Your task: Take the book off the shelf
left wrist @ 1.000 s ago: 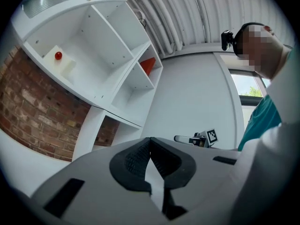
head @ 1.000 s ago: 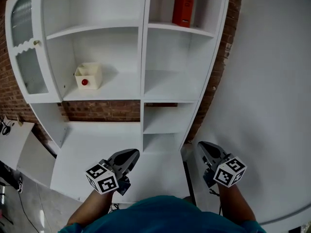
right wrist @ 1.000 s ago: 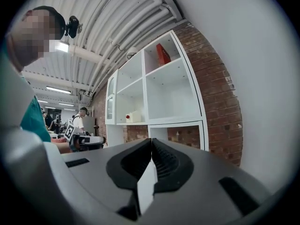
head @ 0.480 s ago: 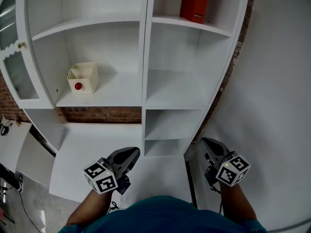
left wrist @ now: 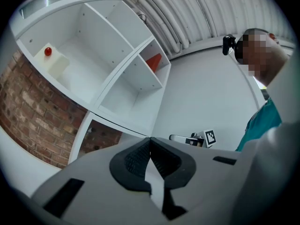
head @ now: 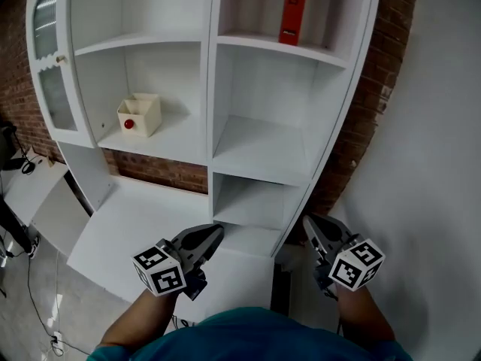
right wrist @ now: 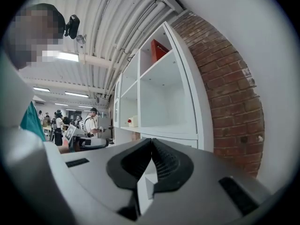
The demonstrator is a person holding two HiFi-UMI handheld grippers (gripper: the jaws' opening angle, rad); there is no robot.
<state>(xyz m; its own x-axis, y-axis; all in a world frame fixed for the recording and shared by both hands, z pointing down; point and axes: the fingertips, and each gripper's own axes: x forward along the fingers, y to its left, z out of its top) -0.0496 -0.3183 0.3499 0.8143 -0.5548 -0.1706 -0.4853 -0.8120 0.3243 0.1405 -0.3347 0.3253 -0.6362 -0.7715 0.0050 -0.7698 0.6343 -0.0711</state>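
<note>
A red book (head: 293, 10) stands upright on the top right shelf of the white shelf unit (head: 210, 89); it also shows as a red wedge (left wrist: 153, 63) in the left gripper view and high up (right wrist: 161, 48) in the right gripper view. My left gripper (head: 216, 232) is held low in front of the unit, far below the book, jaws shut and empty (left wrist: 150, 139). My right gripper (head: 308, 222) hangs beside it at the unit's lower right corner, also shut with nothing between its jaws (right wrist: 151, 140).
A cream box with a red ball (head: 140, 114) sits on the left middle shelf. A glass-paned door (head: 51, 66) stands open at the unit's left. Brick wall (head: 383, 89) backs the unit; a white wall lies to the right. People stand far off (right wrist: 91, 121).
The head view has swung, so the shelf unit appears shifted and tilted, with more floor at the left. Both grippers stay low and shut, about where they were.
</note>
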